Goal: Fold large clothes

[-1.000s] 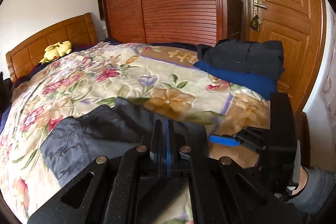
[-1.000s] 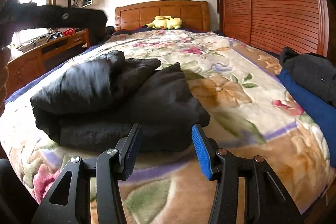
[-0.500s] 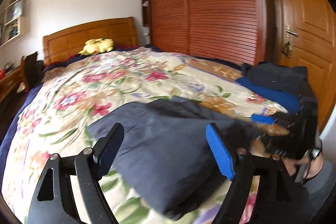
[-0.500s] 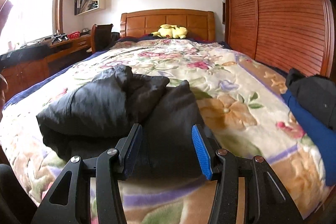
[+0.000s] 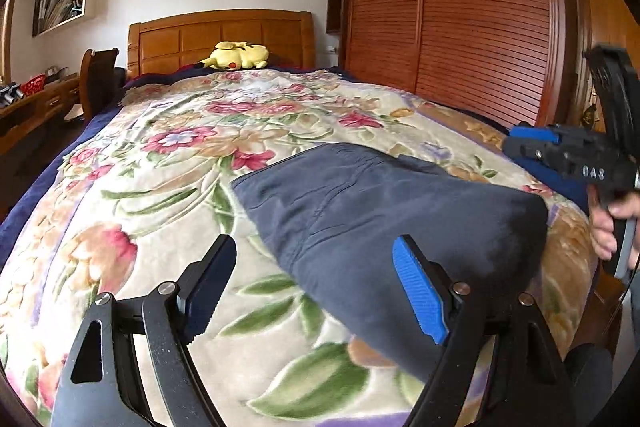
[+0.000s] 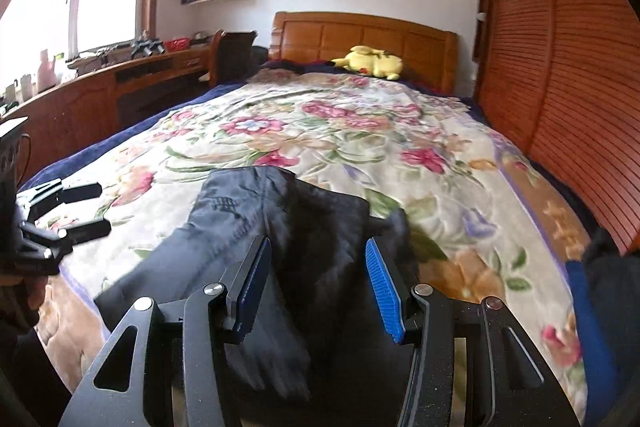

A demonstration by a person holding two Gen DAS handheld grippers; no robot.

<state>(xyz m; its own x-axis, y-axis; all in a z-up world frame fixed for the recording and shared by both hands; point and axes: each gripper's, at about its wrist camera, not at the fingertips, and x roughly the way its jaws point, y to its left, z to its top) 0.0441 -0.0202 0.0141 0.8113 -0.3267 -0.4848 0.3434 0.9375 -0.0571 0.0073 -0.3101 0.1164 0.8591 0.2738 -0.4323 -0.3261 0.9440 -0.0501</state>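
Left wrist view shows the left gripper (image 5: 314,291) with its jaws standing wide, just opened, and nothing is pressed between them; under the gap is the flowered blanket (image 5: 168,163) and the near-left edge of the folded dark garment (image 5: 384,207). Its right finger stands in front of that garment. The garment lies on the blanket near the foot of the bed, well apart from the yellow plush toy (image 5: 236,55) at the headboard (image 5: 220,35). Right of the garment, the right gripper (image 5: 532,143) is held in a hand (image 5: 612,227) above the bed edge.

Right wrist view shows the right gripper's jaws about half apart, with the garment lying below the gap, and no pad presses it. Beside the garment, right of it, lies a blue and dark pile (image 6: 596,291).
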